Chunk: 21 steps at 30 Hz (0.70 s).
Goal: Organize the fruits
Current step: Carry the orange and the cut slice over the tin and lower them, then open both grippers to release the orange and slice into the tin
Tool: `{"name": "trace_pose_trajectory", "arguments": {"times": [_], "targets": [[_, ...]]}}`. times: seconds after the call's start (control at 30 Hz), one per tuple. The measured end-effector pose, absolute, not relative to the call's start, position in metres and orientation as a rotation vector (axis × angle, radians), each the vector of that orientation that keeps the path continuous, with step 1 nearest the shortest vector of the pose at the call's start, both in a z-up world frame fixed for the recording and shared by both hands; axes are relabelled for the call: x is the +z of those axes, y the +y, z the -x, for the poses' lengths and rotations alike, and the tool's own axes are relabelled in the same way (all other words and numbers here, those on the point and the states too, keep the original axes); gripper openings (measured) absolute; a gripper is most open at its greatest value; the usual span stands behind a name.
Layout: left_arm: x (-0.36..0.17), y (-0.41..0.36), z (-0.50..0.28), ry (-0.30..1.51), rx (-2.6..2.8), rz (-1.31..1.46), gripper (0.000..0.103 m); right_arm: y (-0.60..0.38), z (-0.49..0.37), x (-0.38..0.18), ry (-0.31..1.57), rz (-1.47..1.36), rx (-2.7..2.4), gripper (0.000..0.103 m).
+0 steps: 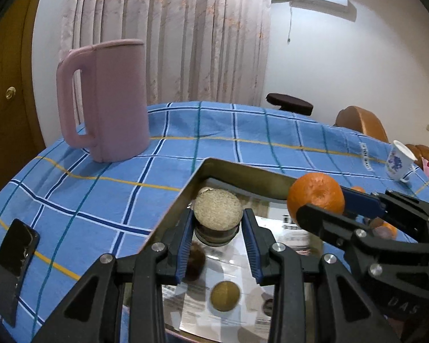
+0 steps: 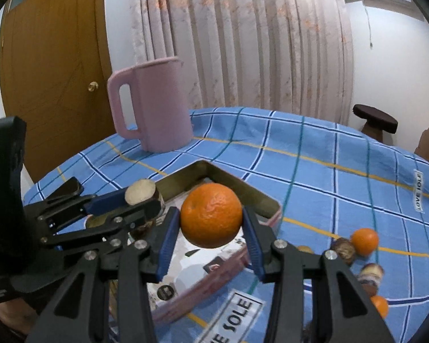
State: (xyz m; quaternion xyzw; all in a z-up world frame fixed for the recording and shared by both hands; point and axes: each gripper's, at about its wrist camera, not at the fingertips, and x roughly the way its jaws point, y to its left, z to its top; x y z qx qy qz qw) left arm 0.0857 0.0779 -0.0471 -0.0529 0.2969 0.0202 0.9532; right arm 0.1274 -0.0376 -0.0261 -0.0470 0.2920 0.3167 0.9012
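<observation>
left view: the left gripper (image 1: 218, 244) has its jaws clenched on a brown, pale-topped fruit (image 1: 217, 213), hanging over the far-left corner of the metal tray (image 1: 186, 197). right view: the right gripper (image 2: 210, 245) grasps an orange (image 2: 211, 218) between its jaws, above the tray's right side.

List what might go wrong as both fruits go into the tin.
The left tool and right tool hang close together over the tin, so they may collide. The orange is round and pinched only at its sides; it may roll out. The pale-topped fruit could land on pieces already in the tin.
</observation>
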Motion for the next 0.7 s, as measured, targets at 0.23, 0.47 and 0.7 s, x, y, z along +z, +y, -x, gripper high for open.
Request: {"name": "trace_pose_trajectory", "arguments": {"times": [0.23,0.47,0.7], "targets": [[-0.054,0.084,-0.095,0.638,0.055,0.094,0.036,-0.028,-0.134,-0.040,0.649,0.117,0.656,0.047],[-0.062,0.087,-0.101,0.680,0.068,0.081,0.037,-0.021,-0.136,-0.052,0.692,0.143,0.673,0.049],[-0.061,0.086,-0.094,0.694,0.058,0.087,0.045,-0.029,-0.122,-0.048,0.657,0.138,0.685,0.065]]}}
